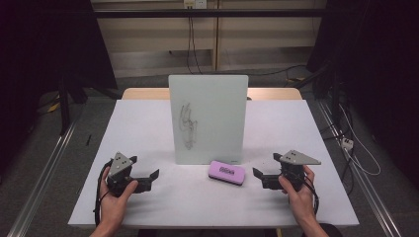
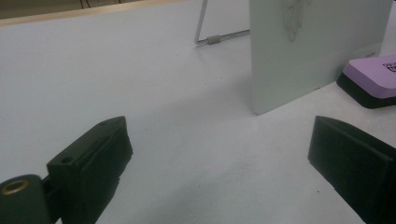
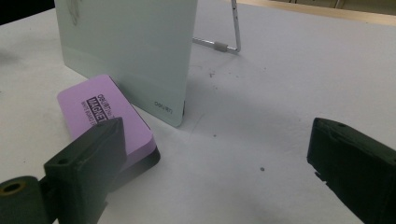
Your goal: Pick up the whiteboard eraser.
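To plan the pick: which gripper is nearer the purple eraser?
The right gripper; the eraser lies just beside its jaws, while the left gripper is farther away.

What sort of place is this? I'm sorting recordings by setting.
Probably a lab or test room: a white table between dark curtains, rails on the grey floor and loose cables, with a small whiteboard and purple eraser.

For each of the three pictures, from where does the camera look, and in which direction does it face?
High view: above the person's side, facing forward and down on the table; both hands, left gripper, right gripper.
Left gripper view: low, along its open jaws toward the whiteboard.
Right gripper view: low, along its open jaws toward the purple eraser.
All share whiteboard and eraser.
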Motion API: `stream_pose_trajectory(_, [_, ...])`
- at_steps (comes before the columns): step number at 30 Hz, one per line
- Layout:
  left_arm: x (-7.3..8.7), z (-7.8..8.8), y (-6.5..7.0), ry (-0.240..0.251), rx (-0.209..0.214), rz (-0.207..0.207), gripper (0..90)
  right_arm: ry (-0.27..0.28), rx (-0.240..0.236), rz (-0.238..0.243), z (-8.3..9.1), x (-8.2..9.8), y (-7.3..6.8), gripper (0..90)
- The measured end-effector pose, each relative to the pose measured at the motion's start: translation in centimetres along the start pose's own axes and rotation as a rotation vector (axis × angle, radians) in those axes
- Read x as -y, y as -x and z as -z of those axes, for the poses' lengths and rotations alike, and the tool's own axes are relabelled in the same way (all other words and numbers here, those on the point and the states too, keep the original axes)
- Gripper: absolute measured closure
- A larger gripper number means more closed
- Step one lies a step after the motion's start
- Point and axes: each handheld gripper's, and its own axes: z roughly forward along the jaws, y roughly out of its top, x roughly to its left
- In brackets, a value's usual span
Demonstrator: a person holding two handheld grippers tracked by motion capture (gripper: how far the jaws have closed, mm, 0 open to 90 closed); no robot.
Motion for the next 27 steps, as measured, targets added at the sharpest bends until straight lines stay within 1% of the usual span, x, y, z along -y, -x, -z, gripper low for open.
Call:
stream_pose_trajectory(3, [0.0,0.0,0.0,-0.001,0.001,-0.003,5.4,0.005,-0.038,-0.033,0.0,0.0,-0.1,4.8])
stream_pose_trajectory(7, [0.0,0.1,0.0,-0.006,0.007,-0.015,5.5,-0.010,-0.038,-0.009,-0.2,-0.2,-0.3,5.2])
stream_pose_trajectory(10, [0.1,0.2,0.0,-0.001,0.010,-0.011,5.5,0.026,-0.041,-0.004,-0.4,-0.3,-0.4,7.0])
stream_pose_trajectory(11, [0.0,0.2,0.0,-0.005,0.009,-0.017,5.5,0.029,-0.036,-0.005,-0.5,-0.4,-0.5,8.2])
stream_pose_trajectory(12, [0.1,0.3,0.0,-0.001,0.009,-0.013,5.5,0.029,-0.036,-0.005,-0.5,-0.4,-0.5,8.2])
stream_pose_trajectory(13, [0.1,0.4,-0.1,0.003,0.010,-0.012,5.5,0.031,-0.046,-0.003,-0.6,-0.5,-0.6,10.2])
stream_pose_trajectory(15, [0.1,0.5,-0.1,0.002,0.007,-0.015,5.4,0.035,-0.048,-0.001,-0.7,-0.7,-0.8,9.9])
stream_pose_trajectory(17, [0.1,0.5,-0.1,0.004,0.006,-0.012,5.5,0.030,-0.064,0.006,-0.7,-1.0,-0.9,10.8])
stream_pose_trajectory(18, [0.1,0.5,-0.1,0.003,0.007,-0.013,5.5,0.029,-0.065,0.009,-0.7,-1.2,-1.1,10.6])
stream_pose_trajectory(20, [0.0,0.5,-0.1,0.004,0.005,-0.017,5.5,0.032,-0.076,0.026,-0.7,-1.5,-1.3,9.3])
stream_pose_trajectory(22, [0.0,0.4,-0.1,0.003,0.007,-0.019,5.5,0.025,-0.085,0.023,-0.8,-1.7,-1.4,8.5])
stream_pose_trajectory(23, [0.0,0.4,-0.1,0.002,0.008,-0.018,5.5,0.018,-0.087,0.054,-1.0,-2.1,-1.7,8.4])
stream_pose_trajectory(24, [0.0,0.3,0.0,0.002,0.006,-0.019,5.5,0.007,-0.087,0.066,-1.1,-2.2,-1.8,8.6])
stream_pose_trajectory(25, [0.0,0.3,0.0,0.002,0.006,-0.019,5.5,-0.007,-0.097,0.081,-1.3,-2.4,-2.0,8.5])
stream_pose_trajectory(26, [0.0,0.3,0.0,0.001,0.007,-0.023,5.5,-0.007,-0.097,0.081,-1.3,-2.4,-2.0,8.5])
stream_pose_trajectory(27, [0.0,0.3,0.1,0.003,0.009,-0.022,5.5,-0.013,-0.096,0.094,-1.4,-2.6,-2.2,8.1])
